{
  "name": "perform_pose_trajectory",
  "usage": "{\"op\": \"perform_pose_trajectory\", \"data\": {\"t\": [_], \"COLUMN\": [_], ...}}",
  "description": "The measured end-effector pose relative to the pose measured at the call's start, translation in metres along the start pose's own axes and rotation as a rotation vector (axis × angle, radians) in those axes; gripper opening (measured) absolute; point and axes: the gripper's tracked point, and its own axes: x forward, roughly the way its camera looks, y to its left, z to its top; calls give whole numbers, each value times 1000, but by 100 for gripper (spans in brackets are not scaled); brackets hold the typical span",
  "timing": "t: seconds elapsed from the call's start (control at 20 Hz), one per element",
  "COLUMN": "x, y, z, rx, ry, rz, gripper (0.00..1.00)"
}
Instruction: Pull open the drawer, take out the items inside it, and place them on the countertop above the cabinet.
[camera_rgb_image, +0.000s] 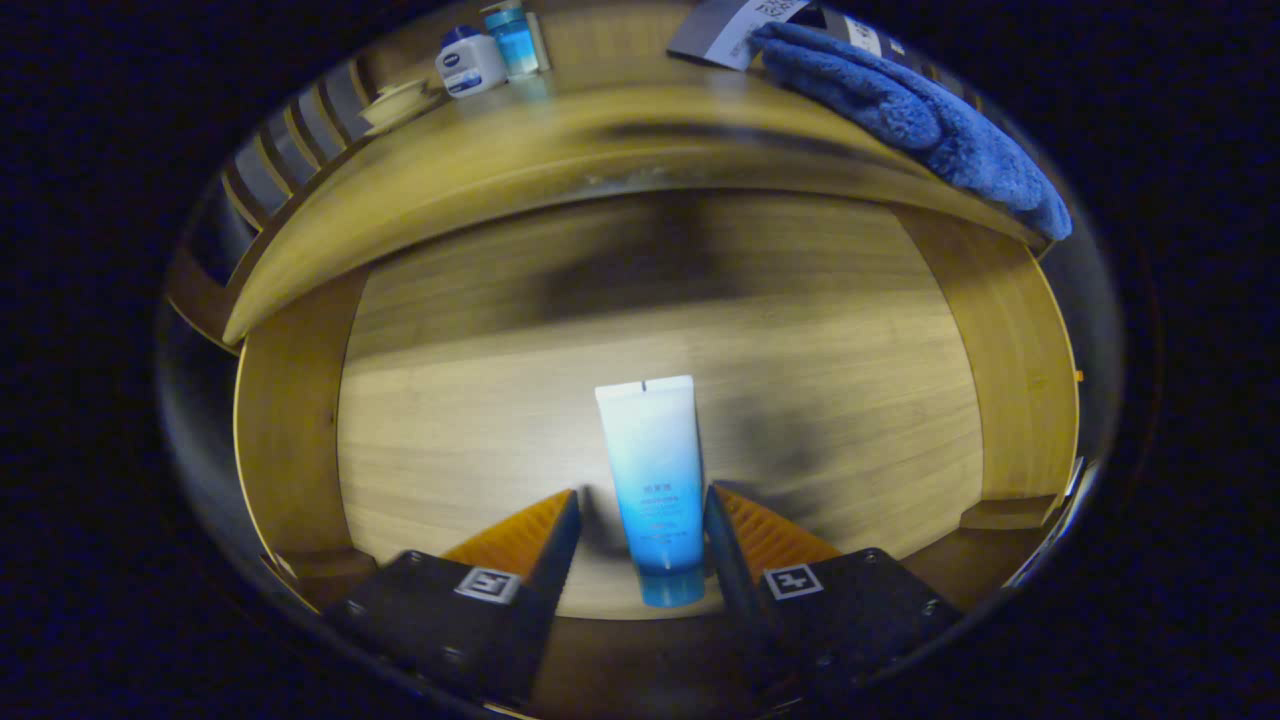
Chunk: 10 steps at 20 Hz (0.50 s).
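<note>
Drawer (300, 440) pulled open, tube (652, 480) lying flat on its wooden floor, cap end toward the tool (642, 520). Tool's fingers spread either side of the tube's lower half, right one close or touching, left one clear, no squeeze yet. Tube looks light, soft plastic, smooth and likely slippery; best held across the firmer lower body near the cap, gently. Surface (560, 130) above already carries a jar (470, 62), a bottle (513, 38) and a blue towel (910, 110).

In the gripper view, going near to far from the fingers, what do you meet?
hand-held gripper, fingers open either side of the tube → blue-white tube lying in the open drawer → drawer floor → countertop edge → white jar and blue towel on the countertop.
</note>
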Motion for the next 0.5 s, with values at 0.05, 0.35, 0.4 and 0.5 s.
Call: {"op": "perform_pose_trajectory", "data": {"t": [0.05, 0.35, 0.4, 0.5], "x": [-8, -19, -26, -47], "y": [2, 4, 8, 15], "z": [3, 9, 9, 4], "rx": [5, -40, -34, -32], "ry": [-12, -90, -99, -115], "rz": [-1, 37, 61, 110], "gripper": [44, 39, 39, 39]}}
